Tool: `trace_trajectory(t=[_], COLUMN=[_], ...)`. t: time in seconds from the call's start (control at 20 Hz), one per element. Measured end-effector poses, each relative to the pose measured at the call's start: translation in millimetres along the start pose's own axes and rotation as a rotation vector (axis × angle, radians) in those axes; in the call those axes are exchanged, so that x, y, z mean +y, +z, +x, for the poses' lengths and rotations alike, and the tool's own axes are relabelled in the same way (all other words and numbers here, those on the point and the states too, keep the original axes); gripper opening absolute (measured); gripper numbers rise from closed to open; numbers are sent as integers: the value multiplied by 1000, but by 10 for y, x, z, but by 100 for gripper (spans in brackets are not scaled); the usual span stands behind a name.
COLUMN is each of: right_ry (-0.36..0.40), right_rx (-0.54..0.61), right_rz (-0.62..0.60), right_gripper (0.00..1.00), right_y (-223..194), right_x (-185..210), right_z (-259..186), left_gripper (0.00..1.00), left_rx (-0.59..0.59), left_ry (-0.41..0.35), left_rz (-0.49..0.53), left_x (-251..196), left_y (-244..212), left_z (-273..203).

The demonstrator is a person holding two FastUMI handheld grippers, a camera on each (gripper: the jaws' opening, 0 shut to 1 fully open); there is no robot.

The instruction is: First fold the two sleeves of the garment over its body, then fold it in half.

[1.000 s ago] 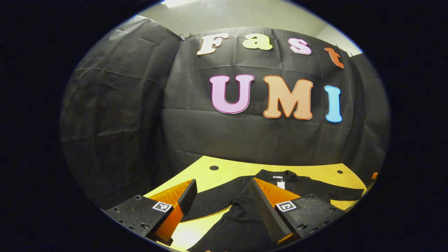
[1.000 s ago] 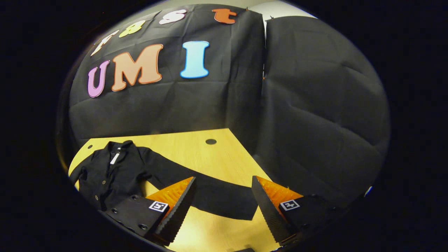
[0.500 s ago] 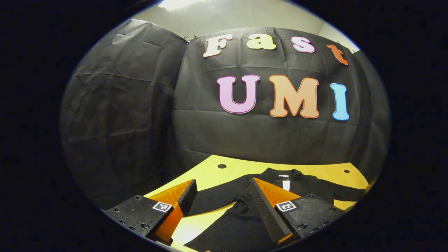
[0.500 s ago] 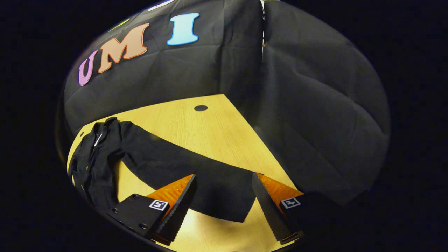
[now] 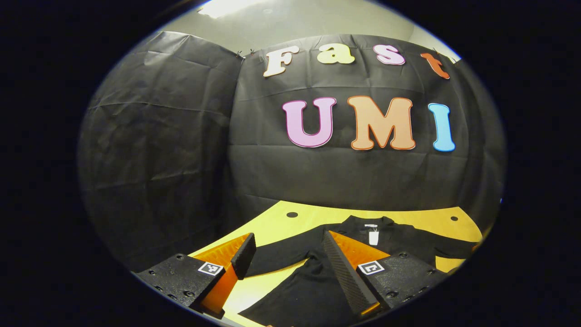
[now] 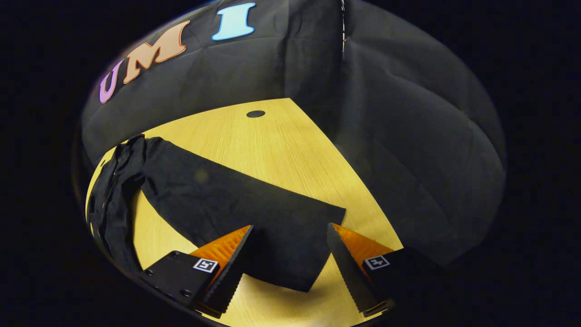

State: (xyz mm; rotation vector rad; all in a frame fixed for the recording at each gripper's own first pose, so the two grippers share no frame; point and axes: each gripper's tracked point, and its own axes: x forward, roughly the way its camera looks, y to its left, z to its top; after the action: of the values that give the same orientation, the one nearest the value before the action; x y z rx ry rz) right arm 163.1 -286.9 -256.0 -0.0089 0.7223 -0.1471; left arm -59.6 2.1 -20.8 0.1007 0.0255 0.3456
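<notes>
A black long-sleeved garment (image 5: 313, 290) lies spread flat on the wooden table (image 5: 272, 225), collar and white tag (image 5: 373, 237) at the far side. In the left gripper view my left gripper (image 5: 283, 263) is open above the garment's left sleeve (image 5: 277, 256) and armpit area. In the right gripper view the right sleeve (image 6: 236, 204) stretches across the table from the body (image 6: 111, 200) at the left edge. My right gripper (image 6: 290, 254) is open, low over the cuff end (image 6: 295, 254), which lies between its fingers; neither finger touches the cloth.
Round holes mark the table top (image 6: 255, 113) (image 5: 292, 214). The black cloth booth wall (image 6: 408, 159) closes off the table on the far and right sides. Bare wood (image 6: 281, 150) lies beyond the right sleeve.
My right gripper has tilted down and moved forward over the sleeve's cuff end, which now lies between its fingers. The left gripper has shifted only slightly.
</notes>
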Motion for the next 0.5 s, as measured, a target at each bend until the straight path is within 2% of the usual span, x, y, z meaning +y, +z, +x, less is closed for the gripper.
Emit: trace_trajectory(t=[0.45,0.5], right_ry=[22,24], right_rx=[-62,-62], right_rz=[17,12], right_gripper=[99,93], right_y=[6,10], right_x=[50,97], right_z=[-26,-17], left_gripper=[92,92], left_rx=[7,5], left_ry=[4,3], left_rz=[0,1], left_x=[-50,-54], left_y=[-54,-52], left_z=[-111,-117])
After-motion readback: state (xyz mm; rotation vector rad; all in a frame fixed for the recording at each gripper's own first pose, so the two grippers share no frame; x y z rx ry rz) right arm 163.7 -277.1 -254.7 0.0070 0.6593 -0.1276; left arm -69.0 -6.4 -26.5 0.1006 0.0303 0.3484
